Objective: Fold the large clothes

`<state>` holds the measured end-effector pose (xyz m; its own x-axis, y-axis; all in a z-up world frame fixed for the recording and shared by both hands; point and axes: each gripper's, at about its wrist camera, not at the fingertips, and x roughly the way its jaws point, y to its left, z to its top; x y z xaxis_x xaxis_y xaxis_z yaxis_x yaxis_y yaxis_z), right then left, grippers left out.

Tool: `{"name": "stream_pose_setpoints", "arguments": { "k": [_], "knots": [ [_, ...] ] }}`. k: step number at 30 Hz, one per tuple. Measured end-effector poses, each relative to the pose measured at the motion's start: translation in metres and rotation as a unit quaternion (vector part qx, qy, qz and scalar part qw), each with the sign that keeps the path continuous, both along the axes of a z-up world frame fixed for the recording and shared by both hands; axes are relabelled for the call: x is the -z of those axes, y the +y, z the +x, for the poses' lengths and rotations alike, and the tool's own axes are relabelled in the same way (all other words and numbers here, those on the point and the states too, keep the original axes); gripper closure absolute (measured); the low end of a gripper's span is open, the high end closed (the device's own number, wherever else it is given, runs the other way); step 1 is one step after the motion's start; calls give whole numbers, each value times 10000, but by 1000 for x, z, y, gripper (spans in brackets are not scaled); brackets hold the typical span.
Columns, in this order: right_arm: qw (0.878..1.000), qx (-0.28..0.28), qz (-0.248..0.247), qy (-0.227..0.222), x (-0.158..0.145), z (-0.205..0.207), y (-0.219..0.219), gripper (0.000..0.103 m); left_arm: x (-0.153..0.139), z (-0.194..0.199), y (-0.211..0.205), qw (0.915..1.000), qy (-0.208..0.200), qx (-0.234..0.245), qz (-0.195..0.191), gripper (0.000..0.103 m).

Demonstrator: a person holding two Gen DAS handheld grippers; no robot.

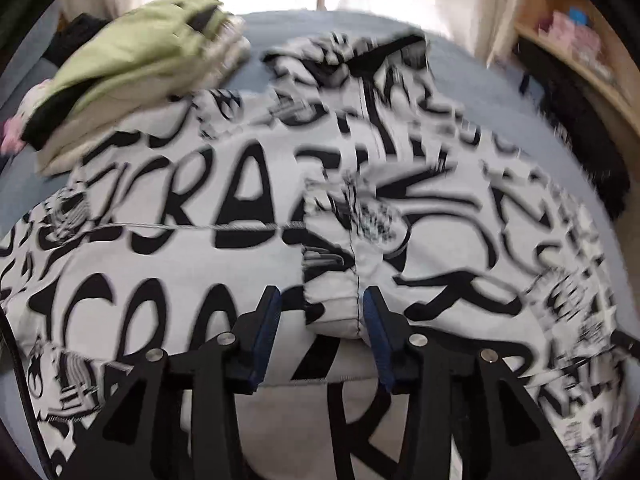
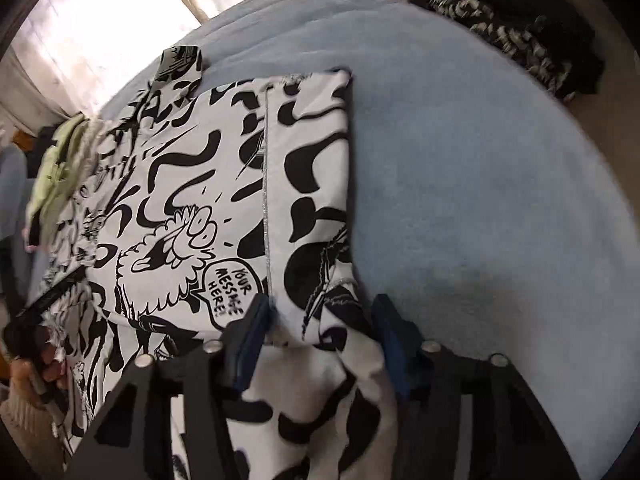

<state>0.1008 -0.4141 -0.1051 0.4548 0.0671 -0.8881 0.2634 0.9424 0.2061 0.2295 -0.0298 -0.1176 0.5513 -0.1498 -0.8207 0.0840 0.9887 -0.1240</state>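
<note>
Your white cotton garment printed with black comic lettering (image 2: 224,208) lies spread flat on the pale blue bed cover (image 2: 480,200), and everything turns on its folded straight edge. Taking that edge as the landmark, your right claw (image 2: 320,336) sits at its near end, jaws partly open, astride a loose hanging fold of the cloth; I cannot tell whether the pads press on it. The edge runs straight away from this claw, bare cover on one side, garment on the other. Your left claw (image 1: 320,332) sits further in from that edge, over the garment's middle, jaws partly open around a raised seam hump, not visibly pinching. The right claw looks nearer for the next fold.
</note>
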Motion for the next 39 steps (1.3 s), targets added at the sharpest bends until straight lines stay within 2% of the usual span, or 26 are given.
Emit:
{"name": "stream_pose_setpoints", "arguments": {
  "k": [3, 6, 9, 11, 14, 16, 17, 18, 20, 22, 25, 26, 27, 28, 29, 36, 39],
  "knots": [
    [9989, -124, -431, -93, -30, -5, 18, 49, -26, -19, 1, 9980, -621, 97, -35, 60],
    [9971, -302, -644, -271, -58, -6, 43, 49, -47, -29, -12, 9950, -902, 430, -80, 60],
    [9957, -660, -319, -569, -71, 0, 67, 46, -46, -21, -33, 9960, -510, 661, -315, 62],
    [9927, -958, -200, -703, -68, 12, 90, 46, -37, -14, -51, 9959, -250, 771, -409, 63],
    [9864, -1453, -313, -704, -48, 39, 129, 46, -14, -8, -82, 9949, -79, 936, -358, 63],
    [9829, -1712, -129, -664, -26, 54, 148, 46, 7, -2, -99, 9944, 182, 993, -311, 64],
    [9828, -1752, -77, -585, -16, 58, 153, 46, 18, 2, -105, 9947, 333, 951, -213, 68],
    [9838, -1727, -79, -465, -6, 61, 155, 47, 26, 4, -108, 9946, 429, 937, -90, 68],
    [9880, -1529, -150, -158, 17, 68, 149, 51, 36, 5, -108, 9940, 476, 981, 51, 69],
    [9911, -1314, -140, -184, 25, 66, 131, 51, 37, 4, -105, 9933, 429, 1071, 2, 69],
    [9971, -560, -449, -271, 18, 61, 80, 52, 36, 6, -97, 9928, 443, 1103, -148, 70],
    [9980, -287, -439, -351, 14, 56, 56, 71, 37, 7, -95, 9925, 457, 1112, -214, 70],
    [9991, -173, -38, -386, 14, 52, 35, 80, 37, 7, -94, 9924, 461, 1107, -271, 70],
    [9992, -67, 197, -353, 15, 49, 21, 98, 36, 7, -92, 9925, 463, 1095, -294, 70],
    [9991, 16, 290, -324, 14, 47, 12, 103, 36, 7, -92, 9927, 459, 1081, -276, 70],
    [9990, 218, 142, -353, 11, 30, 10, 97, 34, 3, -98, 9937, 451, 1024, -69, 70],
    [9990, 182, 183, -359, 11, 33, 16, 86, 32, 2, -98, 9940, 475, 989, -34, 70]
  ]
}}
